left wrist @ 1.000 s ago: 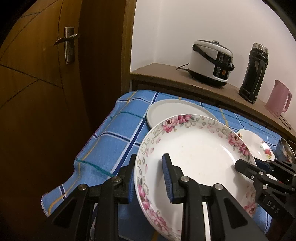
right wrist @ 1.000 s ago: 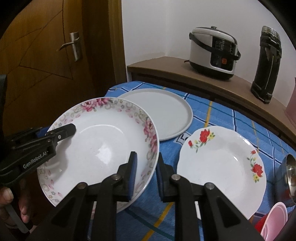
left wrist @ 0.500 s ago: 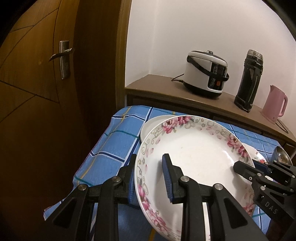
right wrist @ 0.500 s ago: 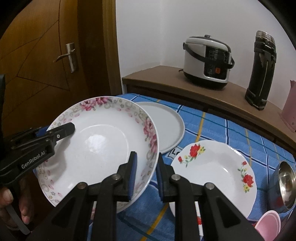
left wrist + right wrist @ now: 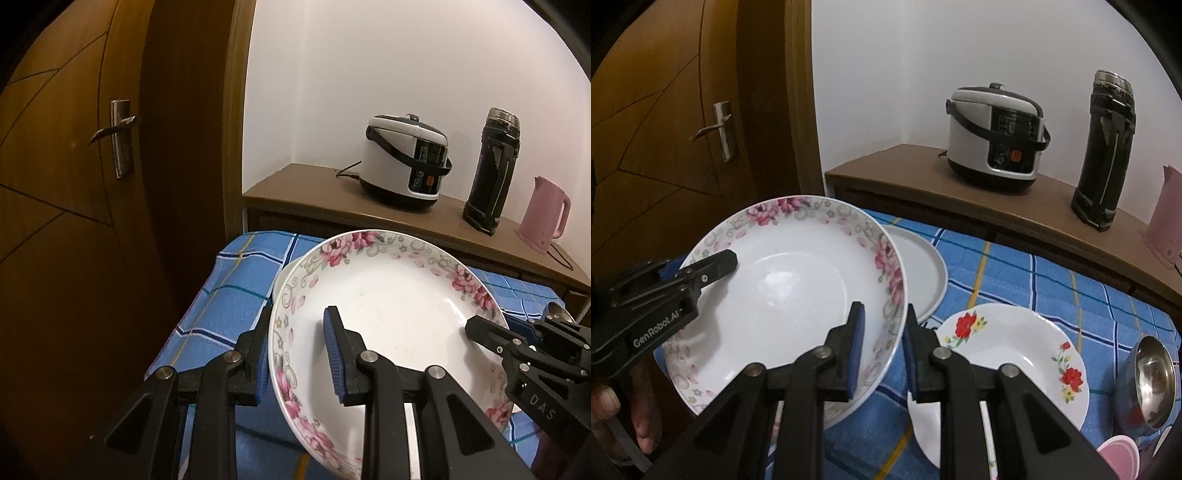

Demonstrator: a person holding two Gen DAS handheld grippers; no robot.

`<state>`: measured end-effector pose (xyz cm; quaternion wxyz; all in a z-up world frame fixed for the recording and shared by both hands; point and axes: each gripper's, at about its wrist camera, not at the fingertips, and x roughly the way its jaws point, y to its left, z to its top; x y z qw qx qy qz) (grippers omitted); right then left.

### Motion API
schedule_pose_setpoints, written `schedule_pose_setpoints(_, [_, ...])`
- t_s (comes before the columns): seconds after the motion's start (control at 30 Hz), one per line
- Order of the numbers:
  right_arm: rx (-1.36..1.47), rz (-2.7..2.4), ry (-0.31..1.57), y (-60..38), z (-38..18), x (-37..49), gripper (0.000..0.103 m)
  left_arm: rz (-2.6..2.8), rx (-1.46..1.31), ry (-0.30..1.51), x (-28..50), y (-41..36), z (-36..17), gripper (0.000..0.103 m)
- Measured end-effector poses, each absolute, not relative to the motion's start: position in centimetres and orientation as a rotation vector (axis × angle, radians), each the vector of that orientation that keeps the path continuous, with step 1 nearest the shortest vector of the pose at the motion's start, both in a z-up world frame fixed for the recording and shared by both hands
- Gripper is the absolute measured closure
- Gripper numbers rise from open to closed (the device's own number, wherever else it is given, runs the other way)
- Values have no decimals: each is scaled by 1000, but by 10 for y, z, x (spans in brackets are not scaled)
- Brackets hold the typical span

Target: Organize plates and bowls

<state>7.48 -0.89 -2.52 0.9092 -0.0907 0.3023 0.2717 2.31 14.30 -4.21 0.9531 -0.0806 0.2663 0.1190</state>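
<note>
Left gripper (image 5: pixel 299 350) and right gripper (image 5: pixel 882 343) reach level from opposite sides, jaws pinching the pink-flowered plate's (image 5: pixel 798 291) rim, held tilted above the worktop (image 5: pixel 1015 273)

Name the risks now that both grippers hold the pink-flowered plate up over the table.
1. The left gripper and right gripper pinch only opposite rim edges of the pink-flowered plate; glazed rims may slip.
2. It hangs tilted above the plain white plate, and a drop could chip both.
3. The red-flowered plate and steel bowl sit close, so a careless swing may knock them.
</note>
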Motion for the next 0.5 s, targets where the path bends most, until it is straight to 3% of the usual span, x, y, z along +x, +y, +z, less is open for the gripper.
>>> schedule_pose_setpoints(0.5, [-162, 513, 569, -6, 1, 97, 83, 224, -137, 470, 45, 142, -16, 74])
